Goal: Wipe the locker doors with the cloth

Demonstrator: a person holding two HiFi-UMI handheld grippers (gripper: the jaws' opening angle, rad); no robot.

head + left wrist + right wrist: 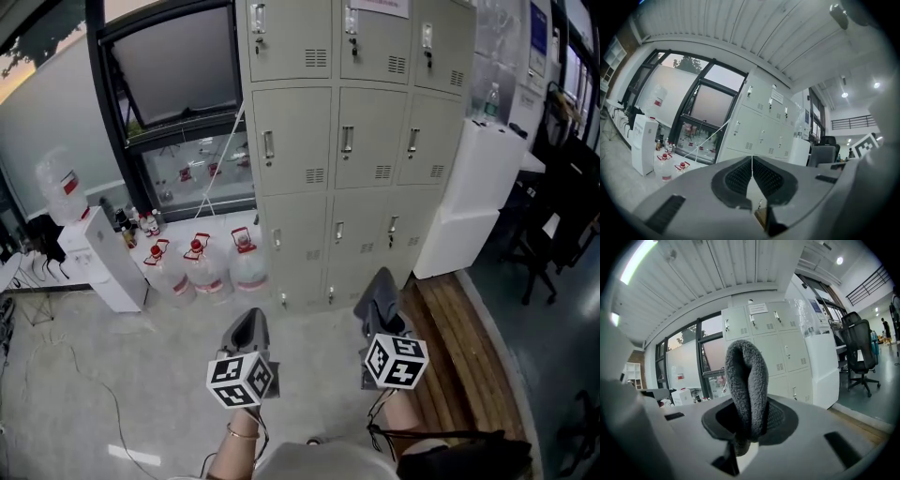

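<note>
Head view: nine beige metal locker doors (347,141) face two grippers. Right gripper (383,321) clamps one folded grey fleece cloth (377,291), clear of the doors; left gripper (247,326) is clenched, empty.

Looks steeply down from head height in the head view, facing the lockers (347,159) across the floor (112,375), with left gripper (251,319) and right gripper (380,292) near the bottom edge. Looks low and upward along its own jaws in each gripper view, close over them, toward the same lockers, blocked mid-frame on the right by the cloth (747,385). Shares the water bottles (202,267) between head and left gripper views.
</note>
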